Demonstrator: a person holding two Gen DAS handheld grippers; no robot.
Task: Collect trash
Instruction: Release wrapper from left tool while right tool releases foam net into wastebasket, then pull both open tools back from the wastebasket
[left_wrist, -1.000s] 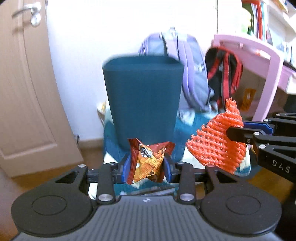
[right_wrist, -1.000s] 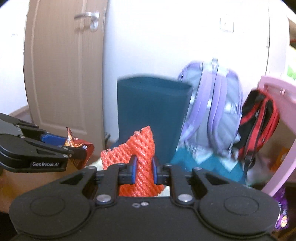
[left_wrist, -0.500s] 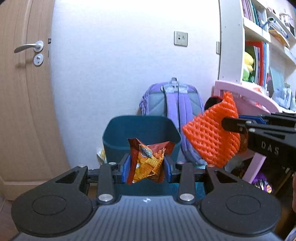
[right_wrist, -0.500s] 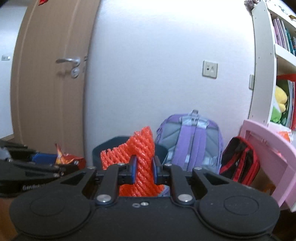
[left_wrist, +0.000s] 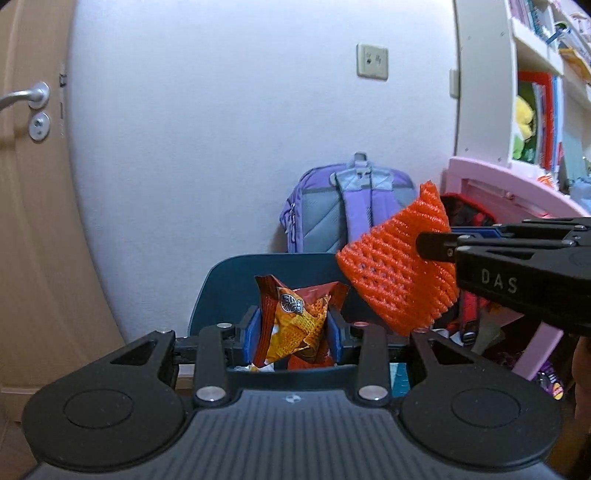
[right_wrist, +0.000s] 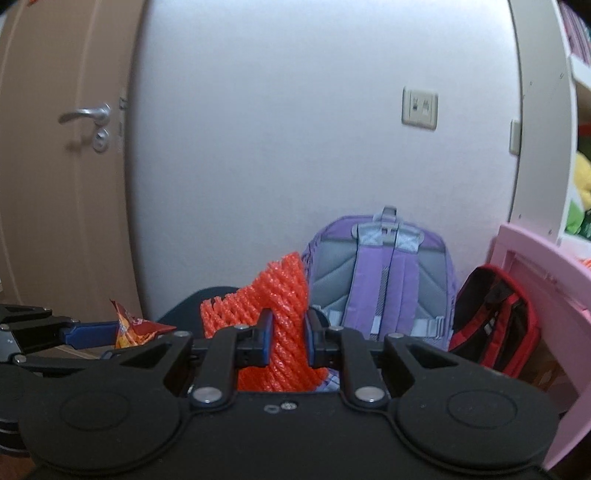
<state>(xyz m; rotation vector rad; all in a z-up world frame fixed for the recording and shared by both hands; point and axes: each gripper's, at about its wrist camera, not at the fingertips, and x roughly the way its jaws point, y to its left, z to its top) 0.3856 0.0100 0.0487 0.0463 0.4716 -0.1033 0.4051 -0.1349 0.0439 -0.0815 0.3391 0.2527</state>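
My left gripper (left_wrist: 295, 326) is shut on a crumpled orange and red snack wrapper (left_wrist: 295, 321), held above the open mouth of a dark teal bin (left_wrist: 229, 280). My right gripper (right_wrist: 288, 339) is shut on an orange foam net sleeve (right_wrist: 273, 310). In the left wrist view that sleeve (left_wrist: 399, 266) hangs over the bin's right rim, with the right gripper (left_wrist: 436, 245) reaching in from the right. In the right wrist view the left gripper (right_wrist: 110, 328) and the wrapper (right_wrist: 133, 326) sit at the left, and only a strip of the bin's rim (right_wrist: 199, 297) shows.
A purple backpack (left_wrist: 351, 206) leans on the white wall behind the bin, with a red and black bag (right_wrist: 495, 317) beside it. A pink desk (left_wrist: 517, 192) and a white bookshelf (left_wrist: 535, 92) stand at the right. A wooden door (left_wrist: 29, 184) is at the left.
Both grippers rose with their loads and came nearer to the bin. Its side filled the view before; now I look down on its open top.
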